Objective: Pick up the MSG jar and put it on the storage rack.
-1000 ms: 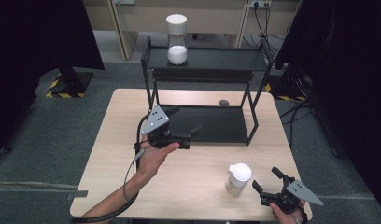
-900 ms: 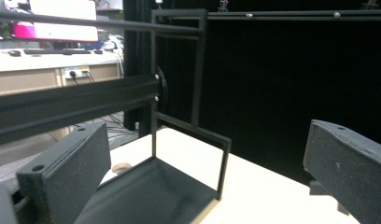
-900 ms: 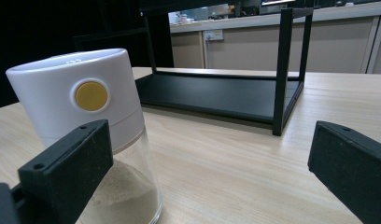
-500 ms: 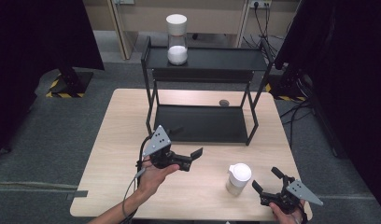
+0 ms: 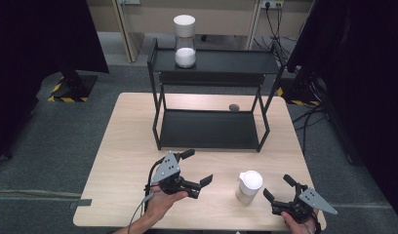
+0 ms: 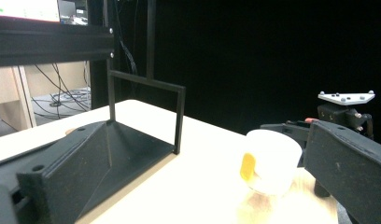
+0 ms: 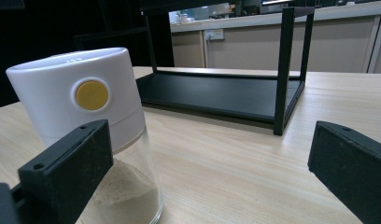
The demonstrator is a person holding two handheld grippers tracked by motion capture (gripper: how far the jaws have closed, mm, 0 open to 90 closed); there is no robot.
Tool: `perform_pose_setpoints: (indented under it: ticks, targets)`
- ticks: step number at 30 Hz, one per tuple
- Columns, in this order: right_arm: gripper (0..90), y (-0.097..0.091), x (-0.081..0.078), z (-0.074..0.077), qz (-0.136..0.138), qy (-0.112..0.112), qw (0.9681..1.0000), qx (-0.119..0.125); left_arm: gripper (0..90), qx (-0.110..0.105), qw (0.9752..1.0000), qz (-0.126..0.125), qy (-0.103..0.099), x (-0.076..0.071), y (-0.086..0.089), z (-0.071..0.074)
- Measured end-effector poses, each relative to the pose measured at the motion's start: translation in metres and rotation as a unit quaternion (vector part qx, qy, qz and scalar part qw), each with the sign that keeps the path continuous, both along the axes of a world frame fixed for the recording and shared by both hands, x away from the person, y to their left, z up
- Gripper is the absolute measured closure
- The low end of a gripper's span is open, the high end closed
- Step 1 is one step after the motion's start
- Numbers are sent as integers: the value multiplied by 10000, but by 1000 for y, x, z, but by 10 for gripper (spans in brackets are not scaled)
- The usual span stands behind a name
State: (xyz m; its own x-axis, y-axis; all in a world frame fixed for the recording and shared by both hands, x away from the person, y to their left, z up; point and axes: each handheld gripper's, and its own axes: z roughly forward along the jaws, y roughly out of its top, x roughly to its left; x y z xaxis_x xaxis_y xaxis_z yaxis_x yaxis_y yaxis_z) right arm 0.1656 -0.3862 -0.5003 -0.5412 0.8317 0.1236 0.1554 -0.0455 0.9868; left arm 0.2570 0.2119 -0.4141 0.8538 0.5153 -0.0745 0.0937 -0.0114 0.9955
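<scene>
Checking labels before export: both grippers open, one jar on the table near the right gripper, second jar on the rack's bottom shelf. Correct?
One thing is off: the second jar stands on the rack's top shelf, not the bottom one, as the high view shows. The rest holds: left gripper and right gripper are open, and the other jar stands on the table near the right gripper.

I see a white-lidded clear glass jar (image 5: 249,186) with a yellow round button, black metal shelf rack (image 5: 210,129), pale wood-grain surface (image 5: 124,161).
</scene>
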Motion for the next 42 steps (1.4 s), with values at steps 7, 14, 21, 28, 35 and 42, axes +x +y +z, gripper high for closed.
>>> perform_pose_setpoints:
  ticks: [7,14,21,28,35,42]
  targets:
    - [4,0,0,0,2,-3,10000,-5,2,9,10000,-19,51,-2,3,-14]
    - [4,0,0,0,7,0,10000,-5,0,-98,9999,-70,35,-6,9,-30]
    - [4,0,0,0,9,-1,10000,-22,0,-91,9999,-130,-35,-10,11,-44]
    - [4,0,0,0,13,-9,10000,-16,0,2,9998,-125,-179,-15,9,-53]
    - [4,0,0,0,39,-18,10000,-24,2,88,9992,-138,-373,-18,8,-58]
    - [4,0,1,0,45,-15,10000,-17,1,93,9992,-134,-361,-17,9,-62]
